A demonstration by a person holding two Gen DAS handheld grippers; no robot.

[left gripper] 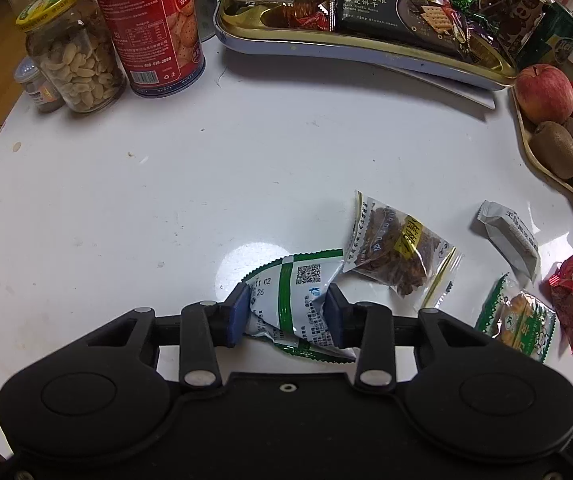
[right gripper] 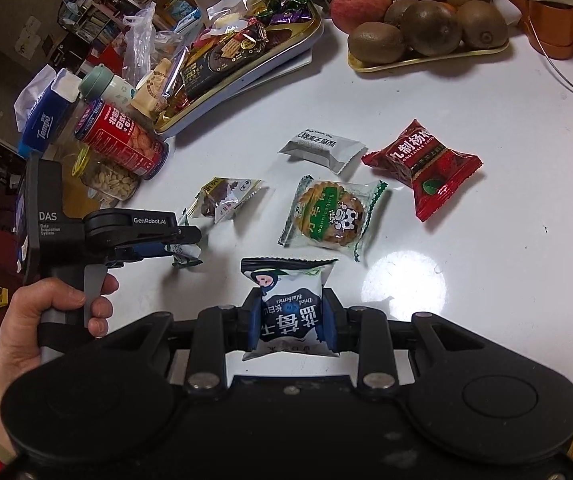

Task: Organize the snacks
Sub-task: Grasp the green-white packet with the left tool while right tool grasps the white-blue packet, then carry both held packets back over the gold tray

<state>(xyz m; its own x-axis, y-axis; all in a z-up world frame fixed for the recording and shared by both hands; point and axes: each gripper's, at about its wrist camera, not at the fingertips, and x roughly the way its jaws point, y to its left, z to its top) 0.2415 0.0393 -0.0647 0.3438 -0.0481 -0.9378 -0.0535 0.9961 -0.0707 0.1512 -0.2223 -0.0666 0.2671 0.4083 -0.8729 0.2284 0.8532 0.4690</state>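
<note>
Green-white snack packet (left gripper: 290, 308) pinched in left tool (left gripper: 286, 316), pads creasing wrapper, low over white bench (left gripper: 126, 200). Right tool (right gripper: 291, 322) clamps dried-blueberry packet (right gripper: 290, 308). Judged midway: two in grip, four loose on bench: brown dried-fruit pack (left gripper: 400, 256), round biscuit pack (right gripper: 332, 216), grey sesame pack (right gripper: 322, 150), red waxberry pack (right gripper: 426, 168). Gold tray (left gripper: 246, 20) at far edge already heaped with snacks; likely destination. Right view alone shows person's hand (right gripper: 46, 320) on left tool handle, blue Tempo tissue pack (right gripper: 42, 120). Left view alone shows packet's QR code, peanut jar's yellow-green lid (left gripper: 52, 4).
</note>
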